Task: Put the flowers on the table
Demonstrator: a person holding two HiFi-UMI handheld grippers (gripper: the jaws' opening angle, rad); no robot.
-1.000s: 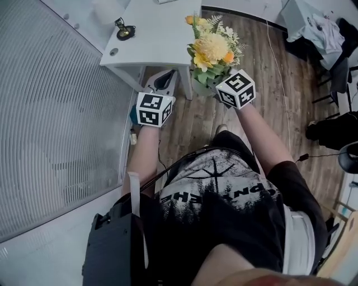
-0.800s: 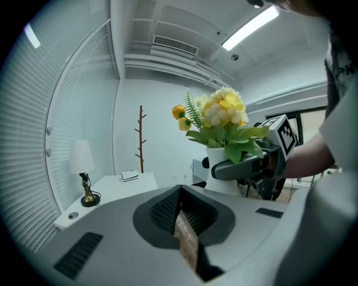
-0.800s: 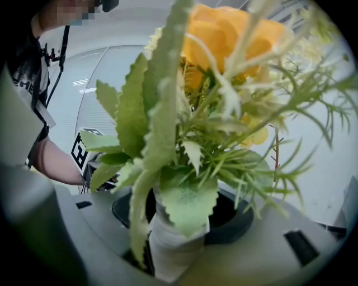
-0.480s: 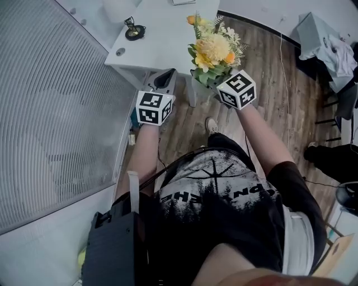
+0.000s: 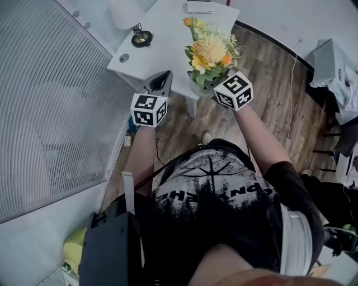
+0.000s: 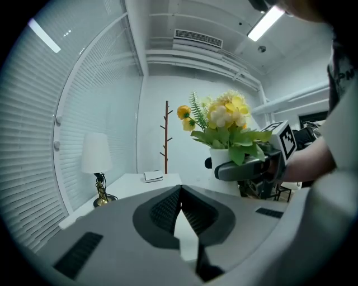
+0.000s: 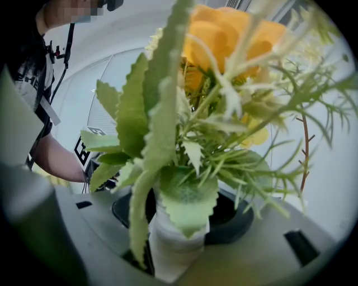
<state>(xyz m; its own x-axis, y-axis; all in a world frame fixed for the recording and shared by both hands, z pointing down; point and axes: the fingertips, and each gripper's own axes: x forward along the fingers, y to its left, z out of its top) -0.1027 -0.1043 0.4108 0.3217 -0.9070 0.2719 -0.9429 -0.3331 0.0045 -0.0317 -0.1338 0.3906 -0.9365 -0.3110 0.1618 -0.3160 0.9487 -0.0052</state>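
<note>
Holding vase (image 7: 170, 254) clamped in right gripper (image 7: 178, 234); left gripper (image 6: 180, 215) closed, empty.
Might tilt under top-heavy flowers (image 5: 210, 50) or clip table (image 5: 162, 39) edge.

The table (image 5: 162, 39) slides further into my head view, and more of its top shows. Its lamp (image 5: 134, 22) and the notebook (image 5: 198, 6) at the far edge, clipped before, are now whole. The flowers (image 5: 210, 53) in my right gripper (image 5: 200, 86) hung over the floor beside the near right corner. Now they overlap the table's right edge. The chair with clothes drifts lower on the right.
</note>
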